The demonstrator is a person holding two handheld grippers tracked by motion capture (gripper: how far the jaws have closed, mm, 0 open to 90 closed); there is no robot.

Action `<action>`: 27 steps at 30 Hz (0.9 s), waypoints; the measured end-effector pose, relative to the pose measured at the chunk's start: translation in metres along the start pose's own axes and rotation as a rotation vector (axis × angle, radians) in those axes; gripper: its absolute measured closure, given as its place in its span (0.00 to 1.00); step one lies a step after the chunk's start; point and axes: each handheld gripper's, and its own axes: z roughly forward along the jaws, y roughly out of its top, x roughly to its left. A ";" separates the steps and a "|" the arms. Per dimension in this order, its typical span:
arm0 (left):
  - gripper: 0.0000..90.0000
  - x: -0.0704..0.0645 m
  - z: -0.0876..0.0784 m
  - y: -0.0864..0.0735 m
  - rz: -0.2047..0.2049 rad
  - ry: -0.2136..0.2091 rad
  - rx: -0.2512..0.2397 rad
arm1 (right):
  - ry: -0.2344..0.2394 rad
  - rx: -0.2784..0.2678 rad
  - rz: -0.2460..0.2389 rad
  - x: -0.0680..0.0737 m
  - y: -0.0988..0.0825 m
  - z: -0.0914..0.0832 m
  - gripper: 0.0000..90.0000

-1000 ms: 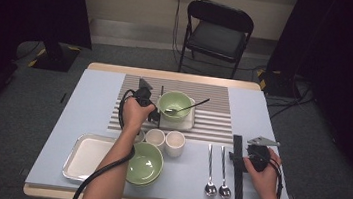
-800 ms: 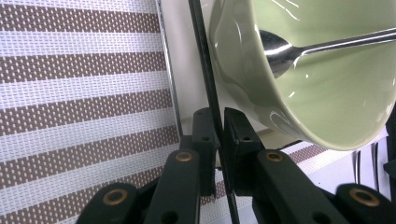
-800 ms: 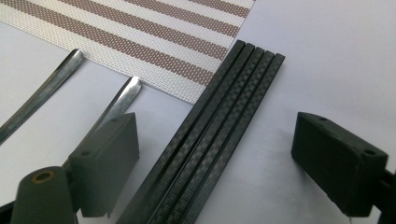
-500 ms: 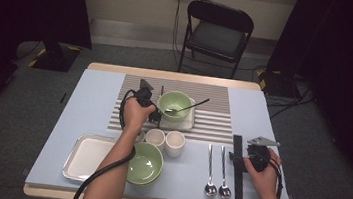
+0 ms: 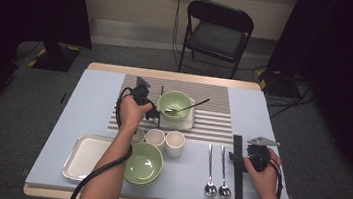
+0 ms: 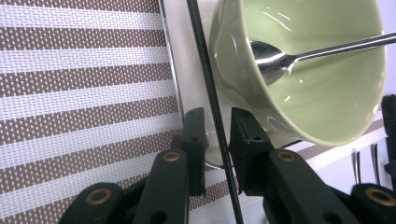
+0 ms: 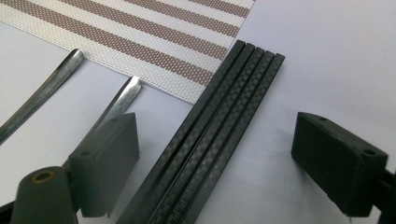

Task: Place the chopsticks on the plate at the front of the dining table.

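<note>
My left gripper (image 5: 155,113) (image 6: 217,116) points at the left side of a green bowl (image 5: 175,103) (image 6: 327,93) that stands on a white square plate (image 5: 185,123). A thin black chopstick (image 5: 160,105) (image 6: 201,51) runs between its jaws with a gap on both sides; the jaws have just been opening. A spoon (image 6: 271,58) leans in the bowl. My right gripper (image 5: 238,157) (image 7: 219,135) is open wide and straddles a flat bundle of black chopsticks (image 5: 238,174) (image 7: 224,107) on the table.
Two metal spoons (image 5: 212,169) (image 5: 225,170) lie left of the bundle. In front of the striped mat (image 5: 213,109) stand small cups (image 5: 155,137) (image 5: 174,143), a second green bowl (image 5: 143,162) and a metal tray (image 5: 85,152). A folding chair (image 5: 217,33) stands behind the table.
</note>
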 end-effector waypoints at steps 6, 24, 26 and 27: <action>0.80 0.001 -0.005 -0.001 0.010 0.005 -0.011 | 0.000 0.000 0.000 0.000 0.000 0.000 0.16; 0.53 0.002 -0.017 -0.004 0.022 0.036 -0.058 | 0.000 0.000 -0.001 0.000 0.000 0.000 0.16; 0.49 0.001 -0.018 -0.005 0.028 0.047 -0.063 | -0.001 0.001 -0.001 0.000 0.000 0.000 0.16; 0.45 0.001 -0.018 -0.005 0.040 0.056 -0.063 | 0.000 0.000 -0.001 0.000 0.000 0.000 0.16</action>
